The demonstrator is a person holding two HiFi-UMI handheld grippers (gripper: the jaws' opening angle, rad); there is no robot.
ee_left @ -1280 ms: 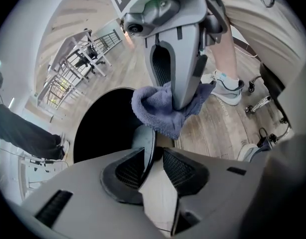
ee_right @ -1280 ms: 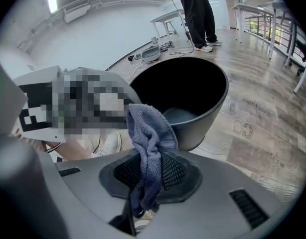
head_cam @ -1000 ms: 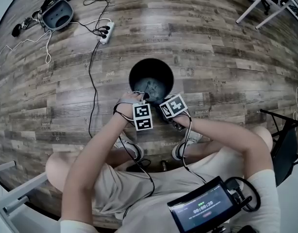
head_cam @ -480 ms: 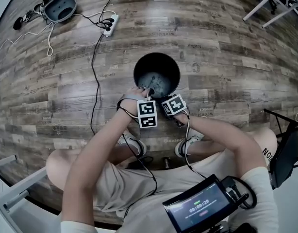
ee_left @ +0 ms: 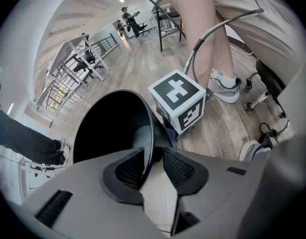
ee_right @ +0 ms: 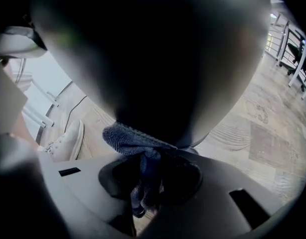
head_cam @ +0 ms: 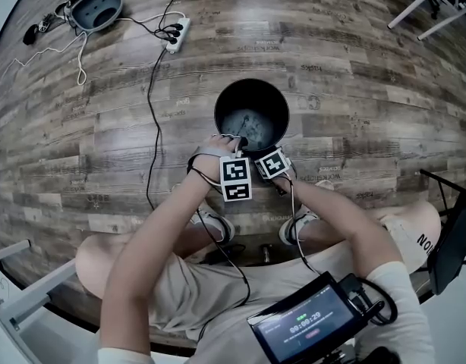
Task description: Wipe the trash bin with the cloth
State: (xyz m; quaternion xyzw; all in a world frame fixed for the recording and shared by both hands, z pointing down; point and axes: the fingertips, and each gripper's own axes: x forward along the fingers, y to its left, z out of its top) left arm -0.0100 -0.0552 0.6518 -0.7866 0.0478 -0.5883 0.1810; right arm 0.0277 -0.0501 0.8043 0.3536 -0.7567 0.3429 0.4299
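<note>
Two hand-held grippers worked at one black trash bin [head_cam: 252, 81], which stood upright on the wood-plank floor [head_cam: 369, 89] just in front of the seated person's feet. Left gripper [ee_left: 153, 161]: jaws set astride the bin's near rim, one inside and one outside the wall, narrowed onto it in a steadying pinch. Right gripper [ee_right: 150, 180]: jaws pressed together on a bunched grey-blue cloth [ee_right: 130, 136], whose free fold lay against the bin's dark outer wall.

Step in hand, as judged: wiping the outside of the bin while the other gripper held it against sliding. The next move would call for drawing the cloth along or around the wall under steady pressure. It would also call for a firm rim hold, since a light bin may tip or skate on smooth planks.

Comparison of views: only the head view showed the bin's greyish inside bottom and a power strip [head_cam: 177, 32] well apart on the floor; the cloth did not show there. Only the right gripper view showed cloth on wall. Only the left gripper view showed the rim between the jaws, with the right gripper's marker cube [ee_left: 178, 101] just beside the bin.
</note>
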